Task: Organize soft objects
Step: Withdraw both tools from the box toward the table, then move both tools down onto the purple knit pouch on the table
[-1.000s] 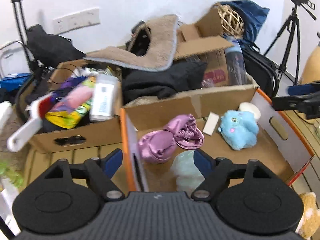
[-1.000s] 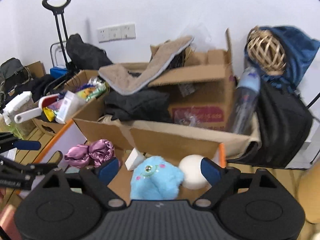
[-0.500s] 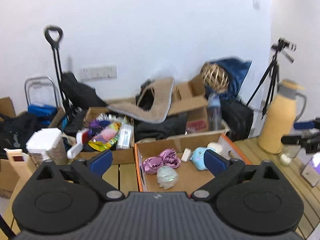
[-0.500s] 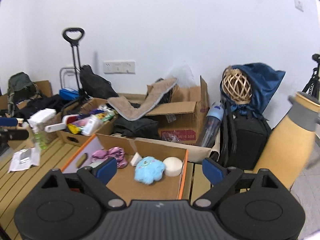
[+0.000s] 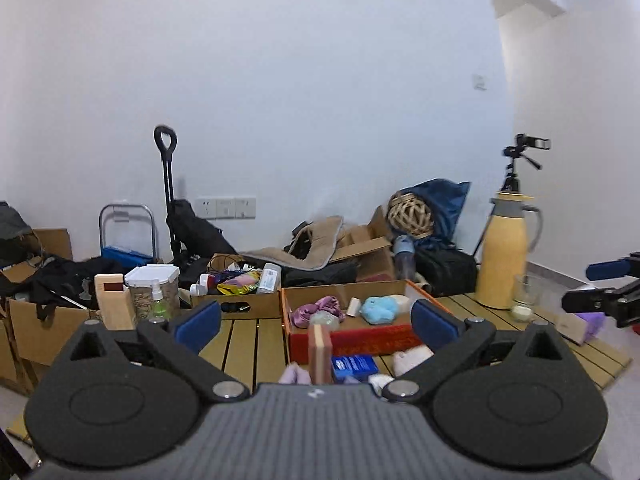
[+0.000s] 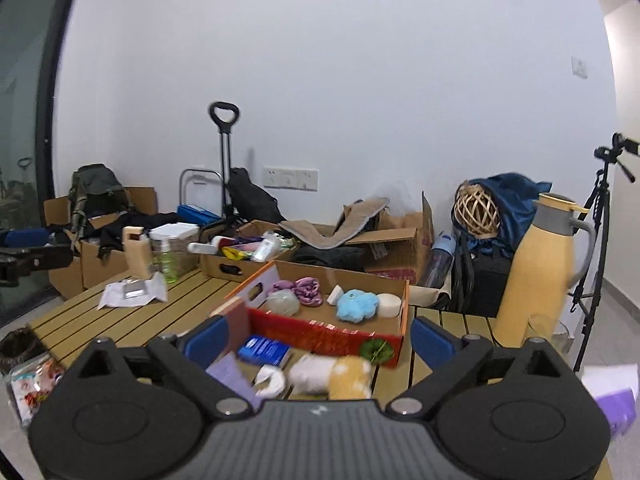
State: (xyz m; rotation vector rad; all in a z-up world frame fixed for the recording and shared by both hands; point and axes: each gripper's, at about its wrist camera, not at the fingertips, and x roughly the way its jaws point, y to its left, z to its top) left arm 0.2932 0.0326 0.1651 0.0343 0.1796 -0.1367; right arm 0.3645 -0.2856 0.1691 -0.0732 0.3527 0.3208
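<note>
White walls back a slatted wooden table [image 6: 132, 320] crowded with clutter. Near its middle sits a shallow cardboard tray [image 6: 320, 336] with a red front wall, and the soft objects lie inside it: a purple satin scrunchie [image 6: 306, 289] at the far left, a pale translucent squishy [image 6: 282, 303] just beside it, a fluffy blue plush [image 6: 356, 306] toward the centre, a small white block [image 6: 335, 295] near that, and a round white puff [image 6: 389, 305] at the right.

Outside the tray, on the near side, a white and yellow plush [image 6: 332, 376] lies on its side on the slats, with a blue packet [image 6: 264, 351] just to its left and a pinkish board [image 6: 236, 324] standing upright beside that.

Both grippers hang well back from the tray, with nothing between their blue pads. The left gripper [image 5: 316, 318] is released, its jaws spread wide. The right gripper [image 6: 316, 338] is likewise released, and its jaws have just been opening.

Further out, a tall yellow thermos jug [image 6: 540, 264] stands at the right edge of the table, with a camera tripod [image 6: 600, 216] behind it. Along the far wall are open cardboard boxes [image 6: 240, 264] heaped with goods, a woven rattan ball [image 6: 478, 210] against blue fabric, and a black trolley handle [image 6: 224, 148]. Crumpled paper [image 6: 134, 290] lies on the table's left side.
</note>
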